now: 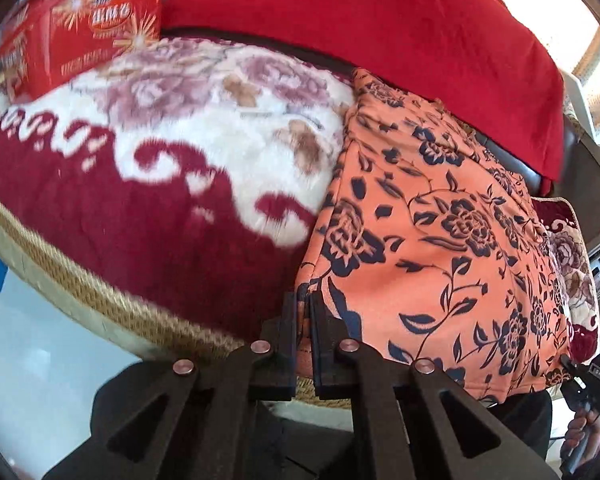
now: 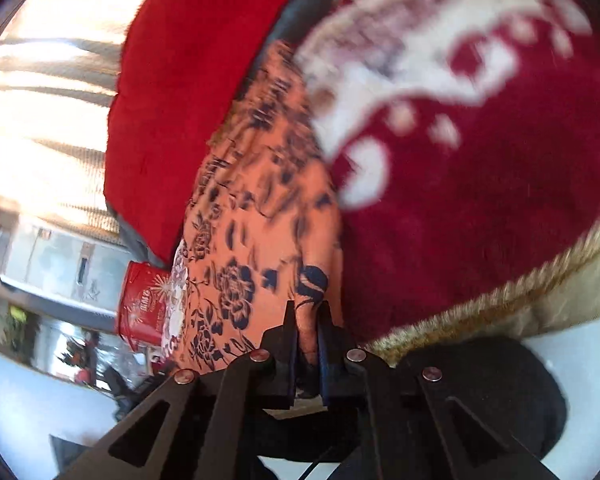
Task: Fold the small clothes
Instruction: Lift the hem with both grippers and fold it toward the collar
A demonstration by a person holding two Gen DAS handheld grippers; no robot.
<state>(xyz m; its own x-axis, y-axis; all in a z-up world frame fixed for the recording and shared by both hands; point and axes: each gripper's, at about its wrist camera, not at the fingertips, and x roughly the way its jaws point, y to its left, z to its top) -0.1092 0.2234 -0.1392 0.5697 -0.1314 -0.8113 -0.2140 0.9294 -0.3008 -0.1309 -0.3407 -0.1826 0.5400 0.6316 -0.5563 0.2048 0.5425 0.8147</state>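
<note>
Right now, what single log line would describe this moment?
step: folding | left gripper: shut on orange floral garment | right gripper: shut on same garment | surface: plush red-white blanket

Big soft blanket (image 1: 148,184), dark red and white with pink flowers, gold edge. Bright red cloth (image 1: 380,24) over dark sofa back. Red box (image 1: 80,32) behind. Sunny window (image 2: 44,80). Pale shiny floor (image 1: 32,360).

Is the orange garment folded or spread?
Folded: the garment lies doubled on the blanket, a crease along its left edge.
</note>
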